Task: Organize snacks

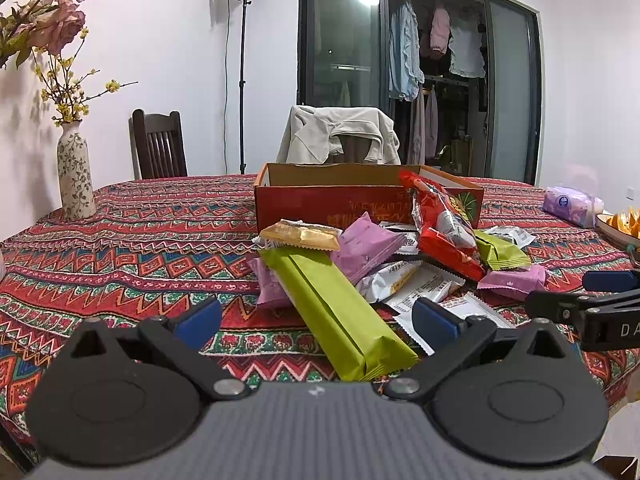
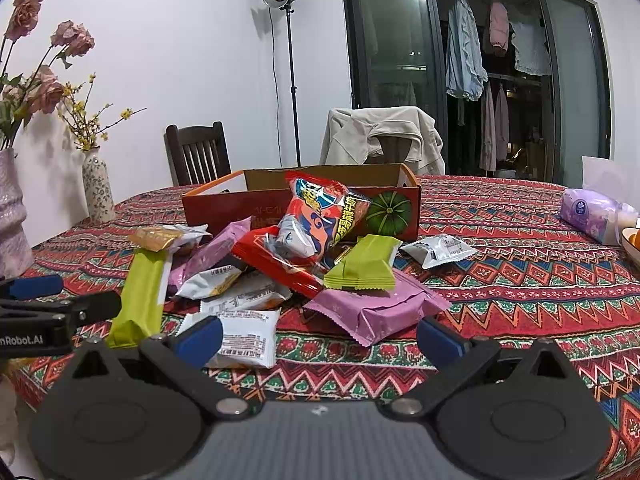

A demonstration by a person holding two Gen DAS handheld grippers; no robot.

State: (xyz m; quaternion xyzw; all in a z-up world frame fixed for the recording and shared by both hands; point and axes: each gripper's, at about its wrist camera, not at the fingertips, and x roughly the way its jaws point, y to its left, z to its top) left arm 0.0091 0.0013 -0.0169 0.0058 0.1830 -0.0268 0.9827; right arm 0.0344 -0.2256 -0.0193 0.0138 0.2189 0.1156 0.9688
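Note:
A heap of snack packets lies on the patterned tablecloth in front of an open red cardboard box [image 1: 332,204] [image 2: 224,206]. A long green bar [image 1: 340,312] [image 2: 140,296] points toward my left gripper [image 1: 316,318], which is open, its blue-tipped fingers on either side of the bar's near end without touching it. My right gripper [image 2: 320,338] is open too, low over the table edge, with a purple packet [image 2: 372,312] and a white packet [image 2: 248,336] just beyond its tips. A big red bag [image 1: 444,216] [image 2: 320,216] leans on the box front.
A floral vase [image 1: 74,172] [image 2: 98,186] stands at the table's far left. A purple tissue pack [image 1: 570,204] [image 2: 592,216] and a plate of orange pieces [image 1: 622,222] sit at the right. Two chairs stand behind the table, one draped with a beige jacket [image 1: 340,136].

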